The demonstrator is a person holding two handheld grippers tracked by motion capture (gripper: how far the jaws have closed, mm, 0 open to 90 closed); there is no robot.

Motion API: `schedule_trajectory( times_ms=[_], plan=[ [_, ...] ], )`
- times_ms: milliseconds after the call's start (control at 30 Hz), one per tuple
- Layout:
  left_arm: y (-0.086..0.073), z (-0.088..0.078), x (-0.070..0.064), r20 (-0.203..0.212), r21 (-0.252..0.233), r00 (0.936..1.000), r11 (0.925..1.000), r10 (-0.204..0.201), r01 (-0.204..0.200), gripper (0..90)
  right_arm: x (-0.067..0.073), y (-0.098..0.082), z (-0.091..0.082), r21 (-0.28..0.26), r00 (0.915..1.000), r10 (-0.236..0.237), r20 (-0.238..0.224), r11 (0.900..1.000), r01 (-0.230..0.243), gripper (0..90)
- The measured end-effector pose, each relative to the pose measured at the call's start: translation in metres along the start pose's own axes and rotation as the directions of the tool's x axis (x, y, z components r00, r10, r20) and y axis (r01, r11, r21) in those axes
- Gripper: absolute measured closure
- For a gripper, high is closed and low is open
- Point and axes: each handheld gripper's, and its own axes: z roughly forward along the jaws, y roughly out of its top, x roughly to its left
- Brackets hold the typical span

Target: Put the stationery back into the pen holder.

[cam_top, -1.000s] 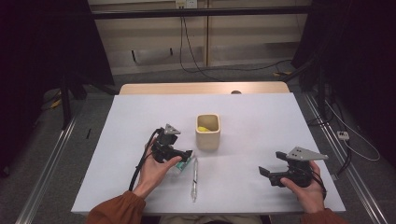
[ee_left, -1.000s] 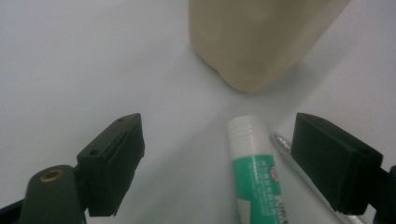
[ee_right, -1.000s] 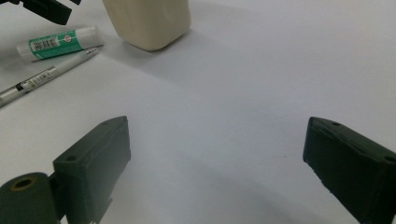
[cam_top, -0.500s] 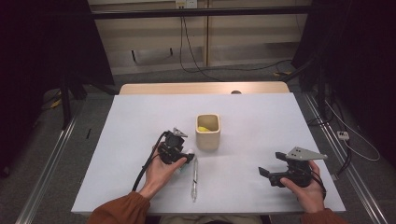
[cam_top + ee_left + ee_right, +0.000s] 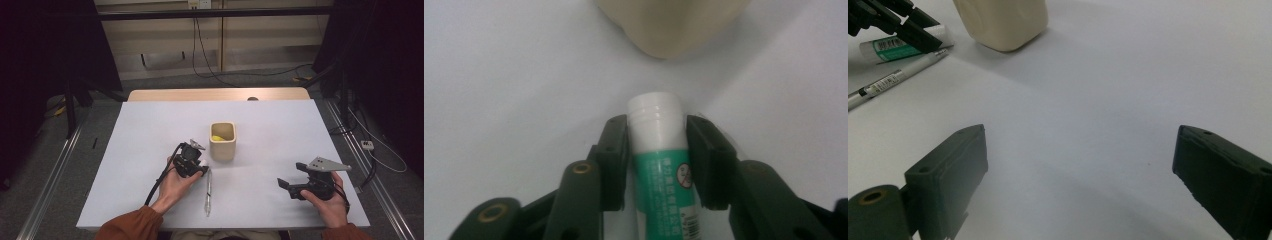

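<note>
The glue stick (image 5: 658, 150) lies flat just short of the cup (image 5: 669, 25), cap pointing at it. My left gripper (image 5: 657, 145) has just been closing across its long axis, apparently now pinching it. My right gripper (image 5: 1078, 165) rests well off to the cup's other side, jaws wide apart.

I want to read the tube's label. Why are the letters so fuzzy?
In the left gripper view the glue stick sits very close to the camera, so its green print blurs; in the right gripper view it is far off and small.
</note>
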Motion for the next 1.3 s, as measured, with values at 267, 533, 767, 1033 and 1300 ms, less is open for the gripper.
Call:
schedule_trajectory(
  times_ms=[267, 533, 767, 1033, 1300],
  plan=[
    [0.000, 0.000, 0.000, 0.011, 0.001, 0.9999, 1.0000, 0.010, -0.010, 65.3, 0.001, 0.000, 0.000, 0.001, 0.9999, -0.013, 0.010, 1.000, 0.013, 7.5],
    [-0.002, -0.002, 0.003, 0.038, -0.017, 0.9992, 0.9998, 0.008, -0.008, 65.4, 0.000, 0.000, 0.000, 0.001, 0.9999, -0.010, -0.002, 1.000, 0.010, 7.5],
    [-0.003, -0.010, 0.003, 0.039, -0.042, 0.9988, 0.9987, 0.031, -0.029, 65.5, 0.000, 0.000, 0.000, 0.001, 0.9999, -0.011, -0.002, 1.000, 0.011, 7.5],
    [-0.004, -0.022, 0.006, 0.025, -0.121, 0.9991, 0.9922, 0.034, -0.031, 65.7, 0.000, 0.000, 0.001, 0.001, 1.0000, -0.009, -0.002, 1.000, 0.009, 7.5],
    [-0.006, -0.036, 0.007, 0.031, -0.213, 0.9986, 0.9764, 0.042, -0.034, 65.7, 0.000, 0.000, 0.001, 0.001, 0.9999, -0.010, -0.005, 1.000, 0.010, 7.5]
  ],
)
